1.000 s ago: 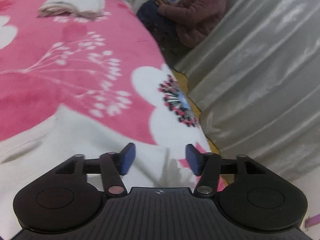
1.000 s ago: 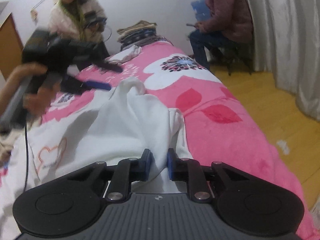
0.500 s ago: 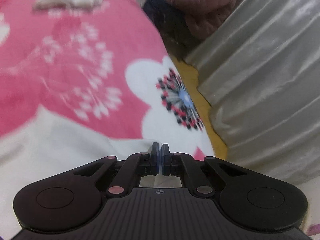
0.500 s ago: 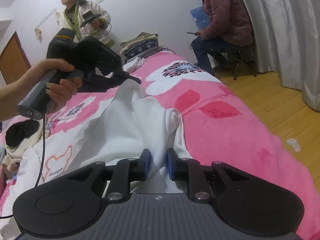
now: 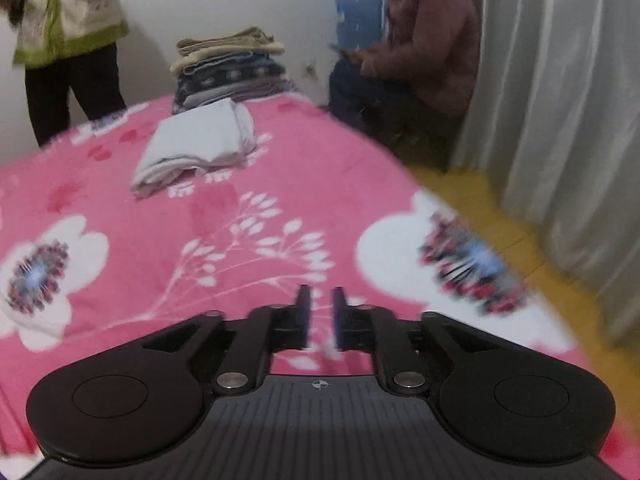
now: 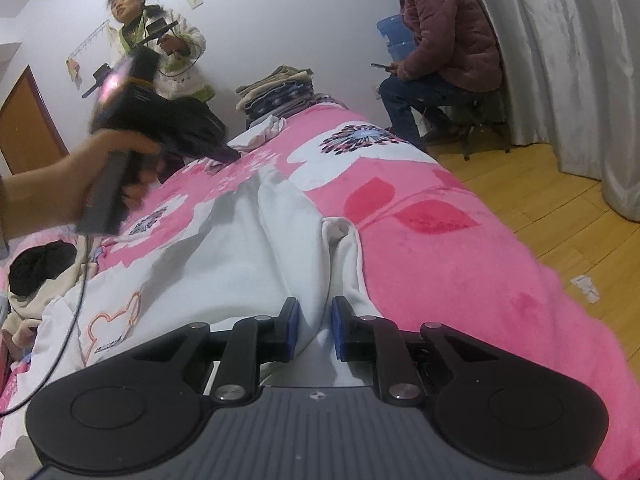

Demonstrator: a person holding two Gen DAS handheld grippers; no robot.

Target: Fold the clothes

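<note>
The right gripper (image 6: pixel 314 328) is clenched on a bunched fold of the white garment (image 6: pixel 248 248) on the pink bed (image 6: pixel 440 264). Beyond it, the left gripper (image 5: pixel 320 316) is opening, empty; it should regrip the garment's far edge first.

Left wrist view: low over the pink bedspread (image 5: pixel 304 184), facing the far wall, somewhat blurred. Right wrist view: close above the white garment (image 6: pixel 256 248), facing likewise. Both share the folded stack (image 5: pixel 228 64) and, seemingly, the seated person (image 6: pixel 444 40).
</note>
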